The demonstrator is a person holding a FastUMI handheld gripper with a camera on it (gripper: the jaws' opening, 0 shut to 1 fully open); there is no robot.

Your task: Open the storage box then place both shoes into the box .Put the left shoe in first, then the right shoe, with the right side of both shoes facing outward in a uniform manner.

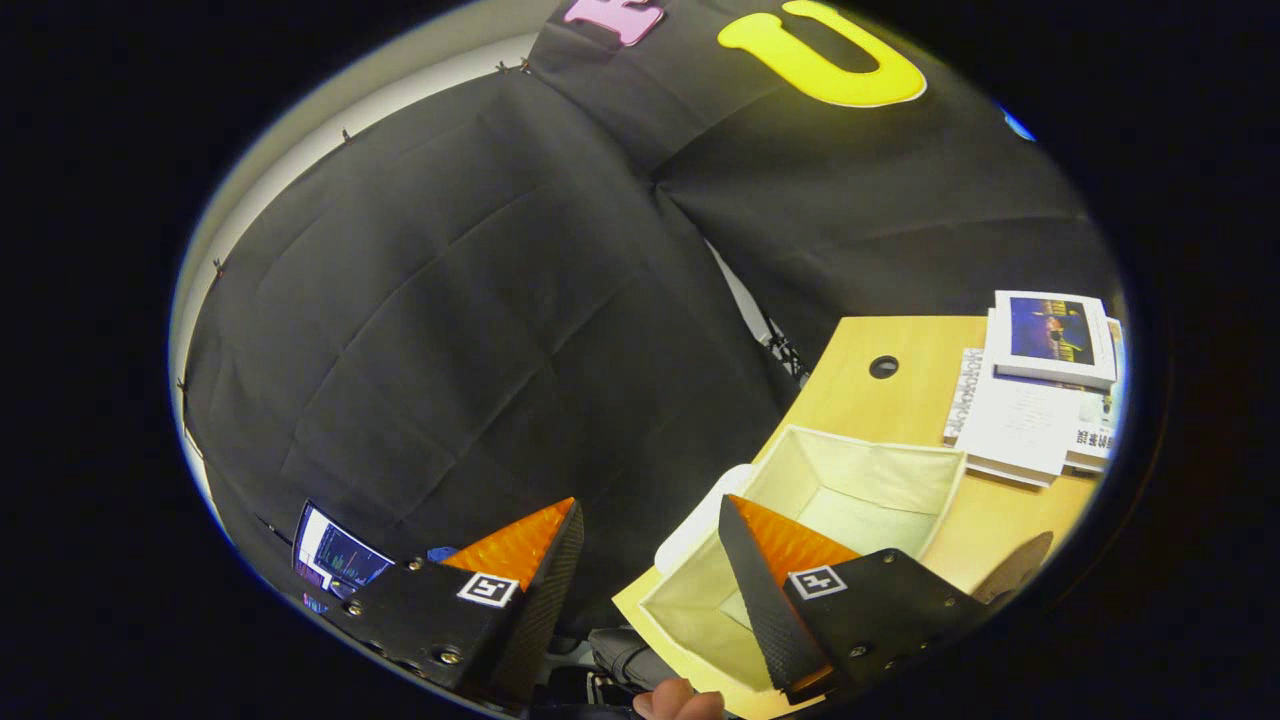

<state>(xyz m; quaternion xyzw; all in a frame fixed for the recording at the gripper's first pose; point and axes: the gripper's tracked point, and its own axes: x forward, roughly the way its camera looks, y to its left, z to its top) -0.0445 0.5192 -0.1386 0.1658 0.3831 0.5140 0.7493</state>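
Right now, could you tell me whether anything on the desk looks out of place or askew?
Nothing looks spilled or damaged. The storage box sits open and empty at the desk's edge, beside stacked books. The gripper is open and holds nothing.

The tool [648, 520] hangs with its fingers spread wide, nothing between them. Just ahead of the right finger the storage box [900, 462] stands open-topped, its inside bare. Beyond it on the counter [930, 350], stacked books [1040, 390] crowd the far side; the black cloth wall [480, 300] closes off the rest.
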